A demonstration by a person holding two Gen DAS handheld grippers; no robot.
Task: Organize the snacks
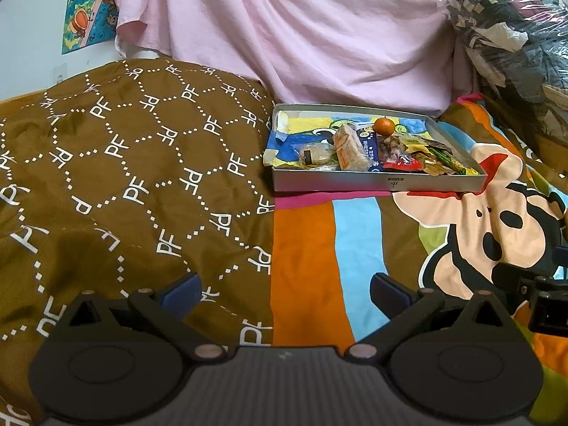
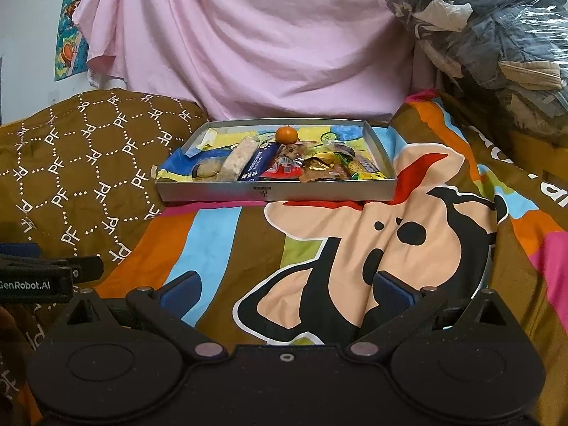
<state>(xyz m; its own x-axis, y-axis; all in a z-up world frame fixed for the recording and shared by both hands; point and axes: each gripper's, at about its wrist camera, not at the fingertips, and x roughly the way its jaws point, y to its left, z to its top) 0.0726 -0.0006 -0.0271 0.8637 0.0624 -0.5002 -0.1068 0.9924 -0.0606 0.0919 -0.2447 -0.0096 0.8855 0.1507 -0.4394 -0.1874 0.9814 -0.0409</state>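
On the bed, a shallow grey tray [image 2: 277, 191] rests on the cartoon-print bedspread [image 2: 355, 234], just beside the brown patterned pillow [image 1: 117, 163]. Inside the tray lie wrapped snacks [image 2: 284, 167]: a pale rice bar [image 2: 239, 159], a red packet [image 2: 284, 172], and a small orange [image 2: 286, 134] toward the rear wall. Left tongs [image 1: 285, 289] and right tongs [image 2: 285, 289] both stand apart, empty, well short of the tray.
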